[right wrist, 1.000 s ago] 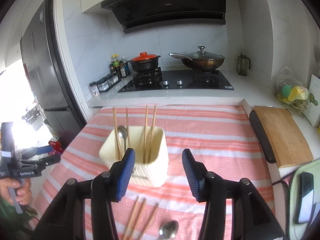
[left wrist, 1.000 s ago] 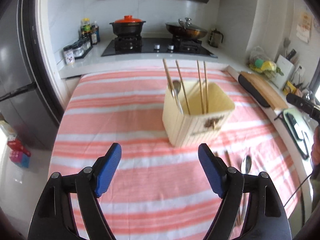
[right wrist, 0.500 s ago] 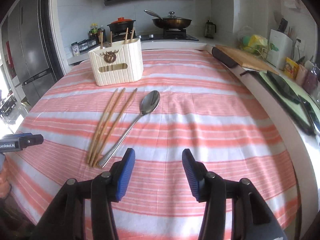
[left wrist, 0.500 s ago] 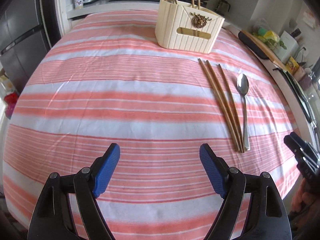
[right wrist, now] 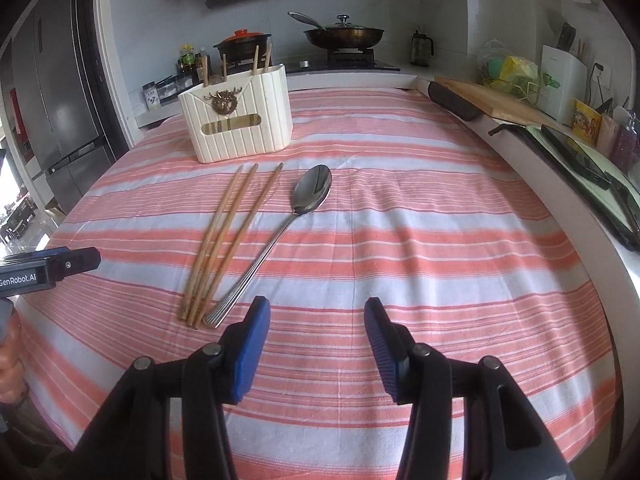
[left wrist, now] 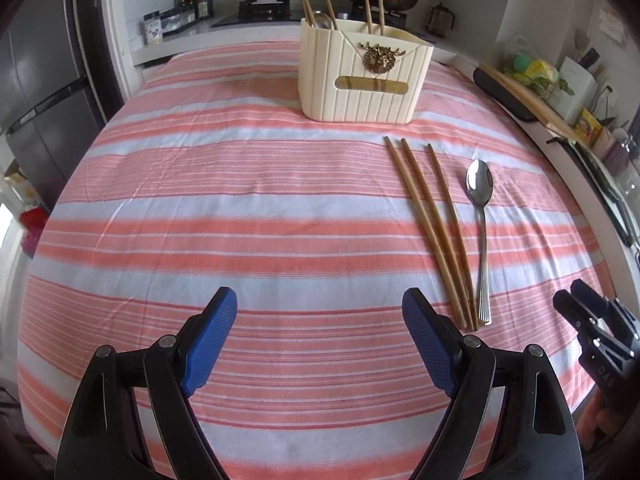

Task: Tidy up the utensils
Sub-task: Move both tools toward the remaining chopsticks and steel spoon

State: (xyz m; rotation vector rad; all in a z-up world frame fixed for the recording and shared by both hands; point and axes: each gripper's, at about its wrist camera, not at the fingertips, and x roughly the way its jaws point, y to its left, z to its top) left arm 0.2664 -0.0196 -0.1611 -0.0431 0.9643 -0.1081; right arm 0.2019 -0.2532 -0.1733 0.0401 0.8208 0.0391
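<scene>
A cream utensil holder (left wrist: 366,72) (right wrist: 238,118) stands at the far side of the striped table, with several chopsticks and a spoon upright in it. Three wooden chopsticks (left wrist: 430,224) (right wrist: 226,236) lie flat in front of it, with a metal spoon (left wrist: 480,216) (right wrist: 280,232) beside them. My left gripper (left wrist: 318,332) is open and empty near the table's front edge, left of the chopstick ends. My right gripper (right wrist: 316,332) is open and empty, just right of the spoon handle's end.
The pink-and-white striped cloth (left wrist: 240,184) covers the table. Behind are a stove with a pot (right wrist: 242,40) and a pan (right wrist: 344,34), and a fridge (right wrist: 60,100) at left. A cutting board (right wrist: 488,100) and a phone (right wrist: 576,156) lie on the right counter.
Both grippers have pulled back from above the holder to low near the table's front edge. The chopsticks and spoon on the cloth have not moved. Both grippers stay open.
</scene>
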